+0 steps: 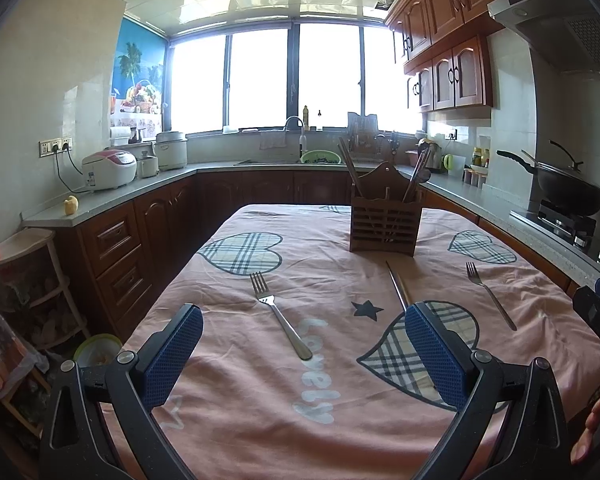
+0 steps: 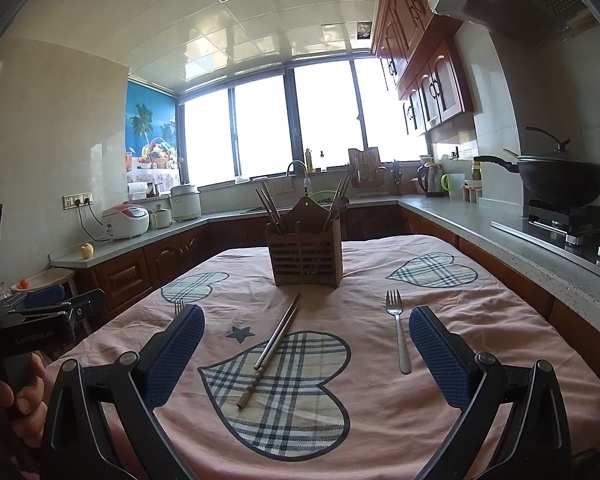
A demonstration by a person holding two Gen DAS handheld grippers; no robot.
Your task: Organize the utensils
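Both our grippers, left gripper (image 1: 304, 344) and right gripper (image 2: 306, 350), hover wide open, empty; next we grasp chopsticks (image 2: 270, 350) mid-table for the wooden holder (image 2: 305, 254).

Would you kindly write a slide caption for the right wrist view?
Open right gripper hovers over chopsticks and a fork before the wooden utensil holder.

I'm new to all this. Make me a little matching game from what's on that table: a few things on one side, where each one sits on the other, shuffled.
Things:
1. wooden holder
2. chopsticks
3. right fork
4. left fork

Places:
A. lying across a plaid heart
B. ahead of the open left tool, on the word "Lovely"
C. upright at the table's far end
D. just inside the open right tool's right finger

Pairs: 1-C, 2-A, 3-D, 4-B
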